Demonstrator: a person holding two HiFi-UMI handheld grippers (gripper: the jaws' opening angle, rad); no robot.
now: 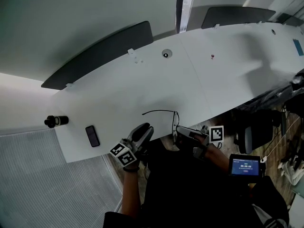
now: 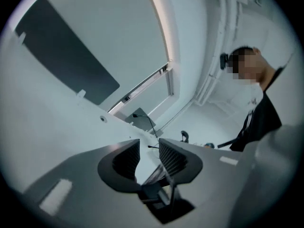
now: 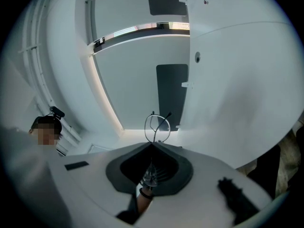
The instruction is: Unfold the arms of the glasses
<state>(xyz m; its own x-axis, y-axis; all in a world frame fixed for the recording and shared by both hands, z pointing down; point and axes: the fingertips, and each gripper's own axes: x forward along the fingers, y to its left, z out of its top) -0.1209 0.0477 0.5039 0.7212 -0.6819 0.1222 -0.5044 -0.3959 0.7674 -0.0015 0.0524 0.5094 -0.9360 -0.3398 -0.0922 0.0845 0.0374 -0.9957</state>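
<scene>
White curved tabletop (image 1: 142, 80), head view: 2 dark divider panels (image 1: 102, 53) along the far edge, 1 round grommet (image 1: 166, 54), 1 black bottle (image 1: 56, 121) on its side at far left, 1 phone (image 1: 92, 136) flat near it. 1 pair of glasses (image 1: 161, 111), thin wire frame, at the near edge, with one arm swung out to the left over the white surface. 2 grippers low in frame: left gripper (image 1: 145, 129) just beside the glasses and below that arm, right gripper (image 1: 183, 131) at the lens end. 1 marker cube on each. 1 small lit display (image 1: 244, 165) at lower right.

Left gripper view: left gripper (image 2: 149, 144) has its fingers (image 2: 173, 158) released, with a clear gap and nothing pressed between the ribbed pads. 1 thin dark glasses arm (image 2: 152, 126) shows beyond the gap, apart from the pads. A person stands at upper right, past the tabletop.

Right gripper view: right gripper (image 3: 153, 145) is clenched on the glasses (image 3: 161, 127), tips together at the frame. 1 lens loop and 1 arm stick up past the tips. 2 divider panels in view here too.
</scene>
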